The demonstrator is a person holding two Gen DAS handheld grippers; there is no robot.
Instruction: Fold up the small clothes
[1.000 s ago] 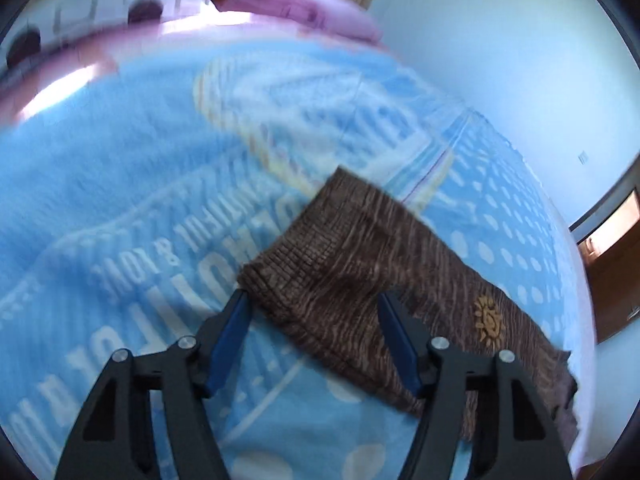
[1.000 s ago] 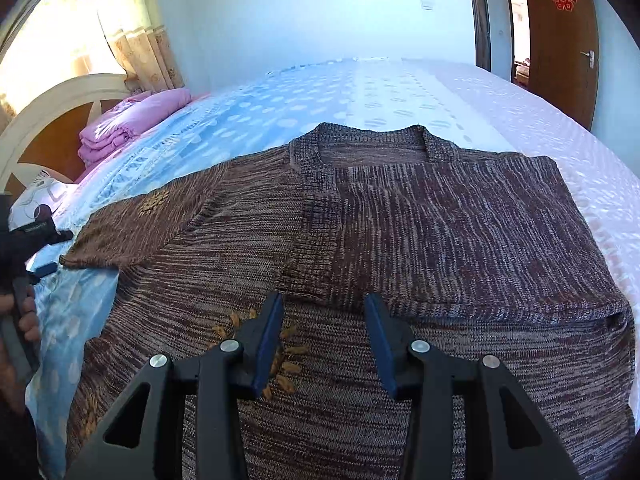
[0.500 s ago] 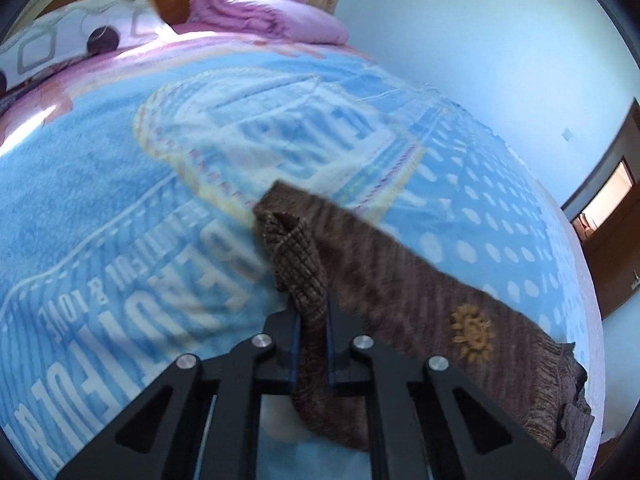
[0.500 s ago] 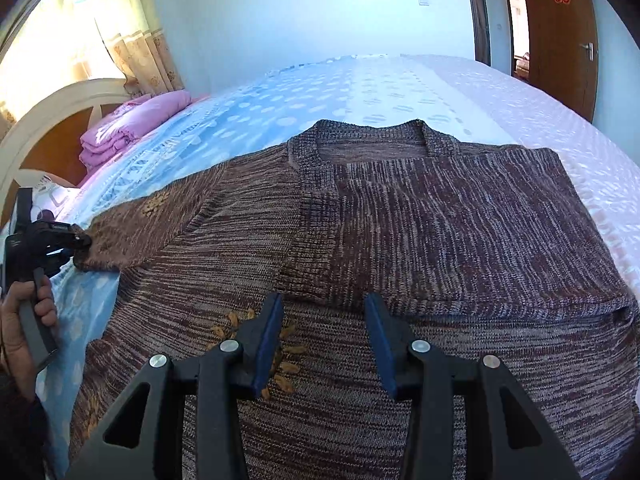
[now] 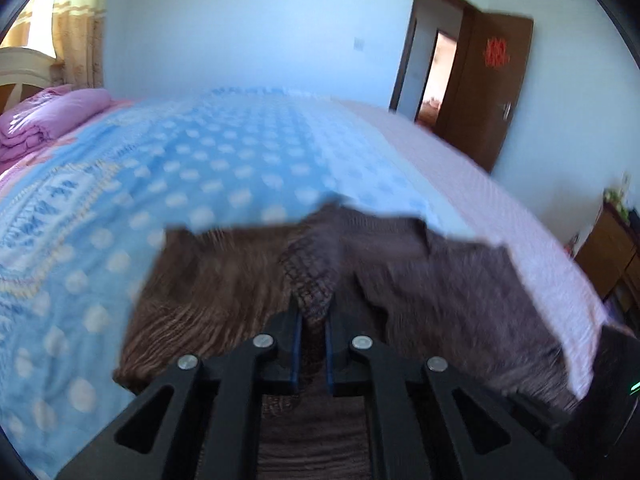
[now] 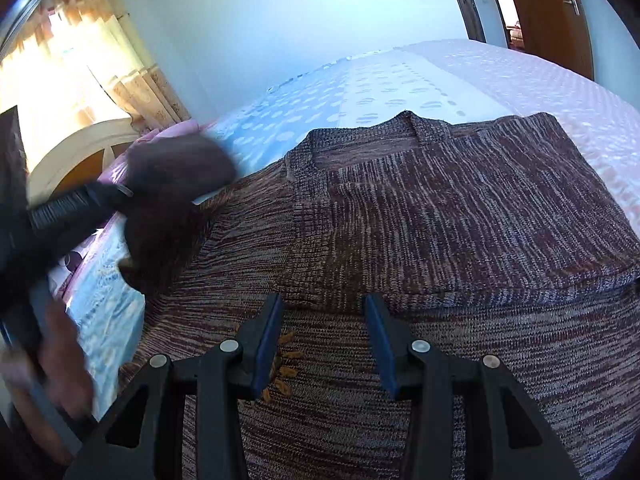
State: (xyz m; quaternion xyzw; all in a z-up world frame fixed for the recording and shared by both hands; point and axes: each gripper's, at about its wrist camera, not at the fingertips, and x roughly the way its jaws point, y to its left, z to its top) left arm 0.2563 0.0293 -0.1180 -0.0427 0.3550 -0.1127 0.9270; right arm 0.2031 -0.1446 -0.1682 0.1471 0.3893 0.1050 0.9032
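1. We find the brown knit sweater (image 6: 460, 216) lying flat on the bed (image 6: 540, 76), neckline away from us, hem toward us. Its right side is already folded in over the body.

2. The left hand-held gripper (image 5: 313, 316) is clamped on the cuff (image 5: 310, 276) of the left sleeve. Jaws are pressed together with ribbed knit bunched between the blue pads.

3. In the right wrist view the sleeve (image 6: 168, 216) is lifted off the bed at the sweater's left edge, blurred, hanging from the left tool. The sleeve's long axis runs from the shoulder out and up to the clamped cuff.

4. The right hand-held gripper (image 6: 324, 340) has its jaws apart and holds nothing. It hovers over the lower front of the sweater, just beside the yellow sun motif (image 6: 280, 364). We cannot tell whether the fingertips touch the knit.

5. The relation that matters: the sweater body lies to the right of the left tool and ahead of it, so we judge the sleeve should travel rightward, across the chest, toward the folded-in right side.

6. The left tool is the nearer one and already has the sleeve; the right is placed to pin the body if needed.

7. Risk, as we judge it: soft knit may drag the shoulder along and rumple the flat body.
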